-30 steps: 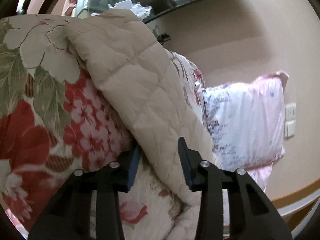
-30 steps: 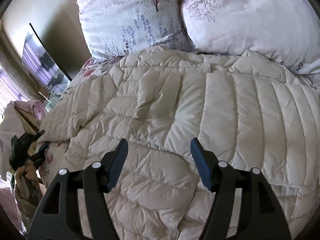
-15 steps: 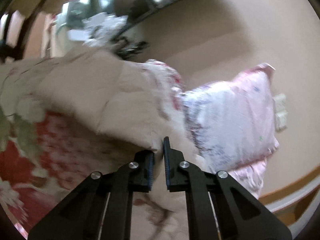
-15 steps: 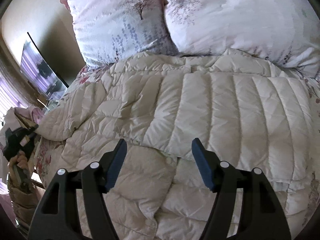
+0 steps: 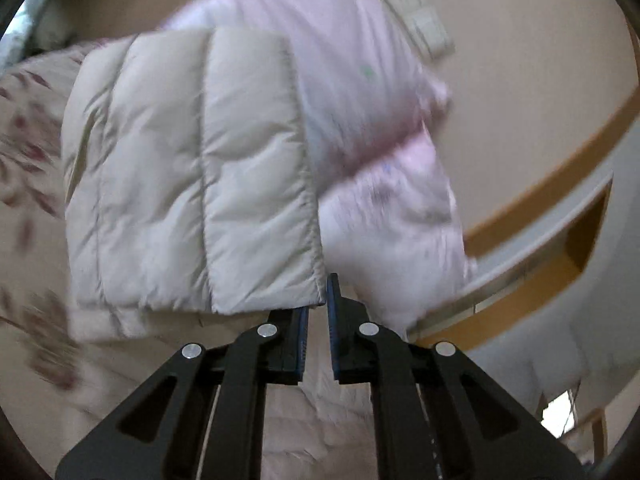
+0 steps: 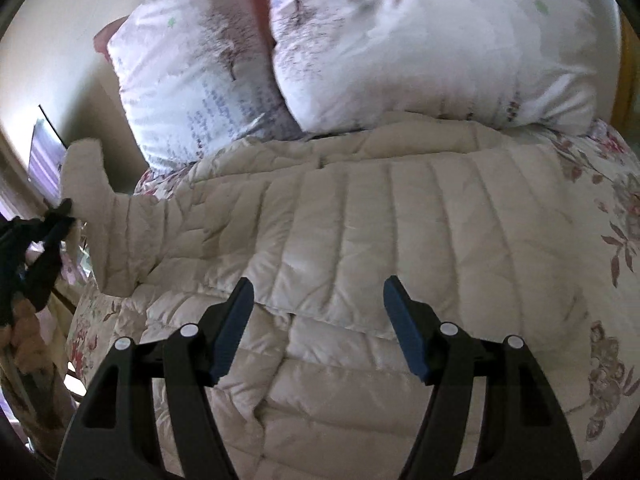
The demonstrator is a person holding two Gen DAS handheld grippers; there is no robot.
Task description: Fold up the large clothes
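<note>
Left tongs (image 5: 318, 308) are clenched on a raised corner of the jacket (image 5: 192, 176); right tongs (image 6: 318, 312) are held released above the jacket's body (image 6: 400, 240), which is spread on the bed (image 6: 600, 208) below two pillows (image 6: 420, 40).

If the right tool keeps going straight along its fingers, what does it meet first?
Most likely the cream puffer jacket spread on the bed: its quilted panels fill the view between the open right tool fingers, ahead of the pillows. Depth is uncertain.
</note>
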